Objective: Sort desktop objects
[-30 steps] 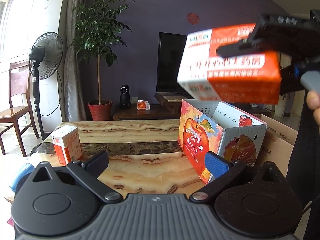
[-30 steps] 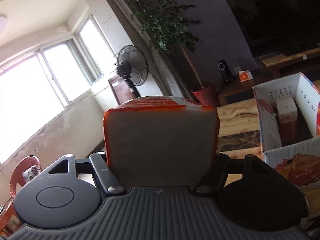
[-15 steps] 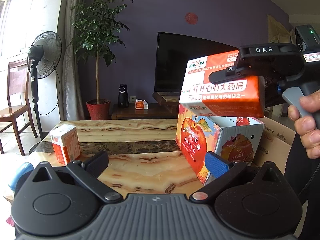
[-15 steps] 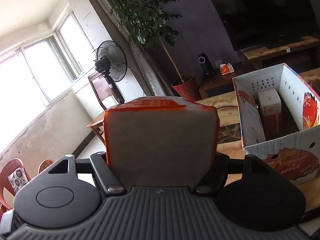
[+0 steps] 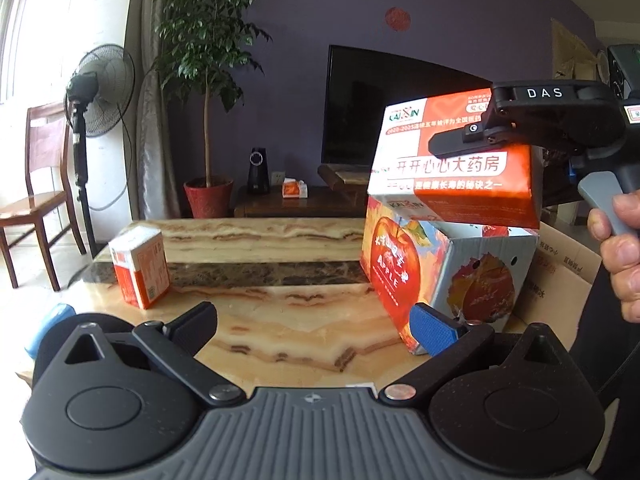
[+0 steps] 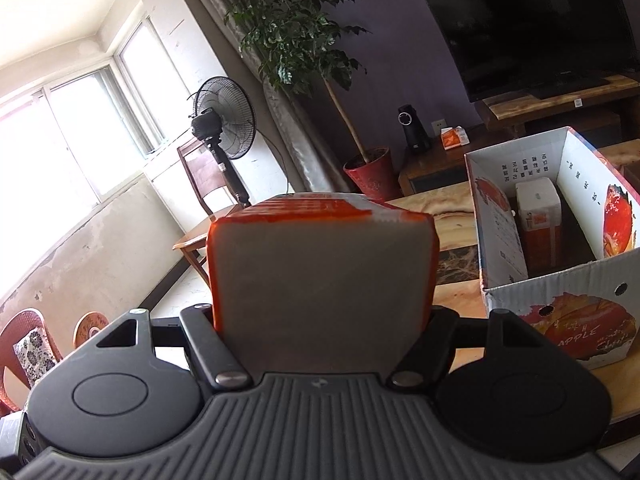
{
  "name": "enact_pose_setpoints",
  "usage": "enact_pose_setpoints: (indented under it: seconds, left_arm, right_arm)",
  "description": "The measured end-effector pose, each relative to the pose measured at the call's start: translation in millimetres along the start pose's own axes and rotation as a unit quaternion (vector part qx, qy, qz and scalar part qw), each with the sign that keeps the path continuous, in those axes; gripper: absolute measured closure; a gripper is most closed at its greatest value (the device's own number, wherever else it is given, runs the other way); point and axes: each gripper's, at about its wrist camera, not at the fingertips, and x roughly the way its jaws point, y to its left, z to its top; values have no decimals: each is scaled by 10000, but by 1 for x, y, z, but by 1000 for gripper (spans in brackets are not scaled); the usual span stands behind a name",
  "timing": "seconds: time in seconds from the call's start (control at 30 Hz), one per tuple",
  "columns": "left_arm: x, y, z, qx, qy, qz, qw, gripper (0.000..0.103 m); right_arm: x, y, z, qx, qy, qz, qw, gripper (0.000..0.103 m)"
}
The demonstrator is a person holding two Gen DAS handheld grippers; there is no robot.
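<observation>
The right hand-held gripper (image 6: 322,320) clamps an orange carton (image 5: 456,168) in the air just above the apple box (image 5: 448,276). Left of that box, the left hand-held gripper (image 5: 316,326) hangs open and empty over the bench (image 5: 280,320).

A home living room. A dark TV (image 5: 396,108) stands on a low wooden stand (image 5: 296,204) against a purple wall (image 5: 304,4). Left of the TV are a potted tree (image 5: 208,92), a curtain (image 5: 146,120), a pedestal fan (image 5: 96,92) and a wooden chair (image 5: 36,184) by bright windows (image 6: 80,120). In front of the TV lies a marble-patterned worktop (image 5: 280,320).
</observation>
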Motion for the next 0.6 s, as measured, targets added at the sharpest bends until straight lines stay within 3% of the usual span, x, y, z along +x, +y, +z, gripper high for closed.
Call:
enact_pose_setpoints:
  seconds: [0.2,0.6]
  left_arm:
    - [6,-5,-1,-131,521,82,9985,1]
    - [-3,-10,1,-184,494,120,9985,1]
  right_arm:
    - [1,5,-3,-86,77,47,9999,30]
    - [1,3,-4,-128,102,-19,9999,30]
